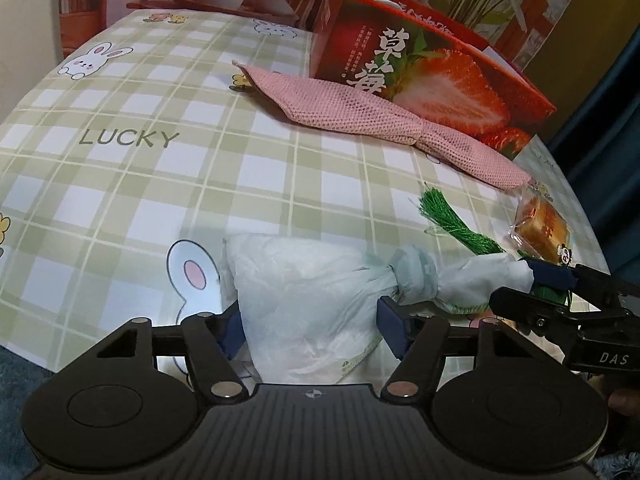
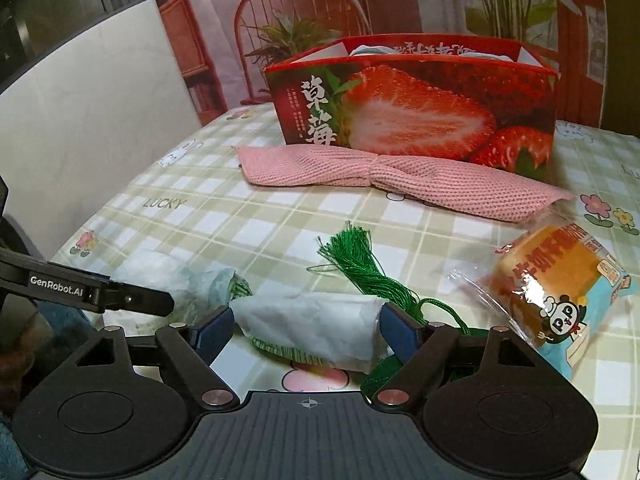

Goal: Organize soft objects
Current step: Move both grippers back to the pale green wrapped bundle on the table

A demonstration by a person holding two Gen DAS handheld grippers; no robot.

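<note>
A white knotted plastic bag lies on the checked tablecloth at the near edge. My left gripper is shut on its wide end. My right gripper is shut on the bag's other end; it also shows in the left wrist view. A green tassel lies under and behind the bag. A pink mesh cloth lies in front of the red strawberry box. A wrapped cake lies at the right.
The table has a green checked cloth with rabbits and the word LUCKY. The strawberry box stands open at the back with white items inside. A printed backdrop hangs behind. The table edge runs close to both grippers.
</note>
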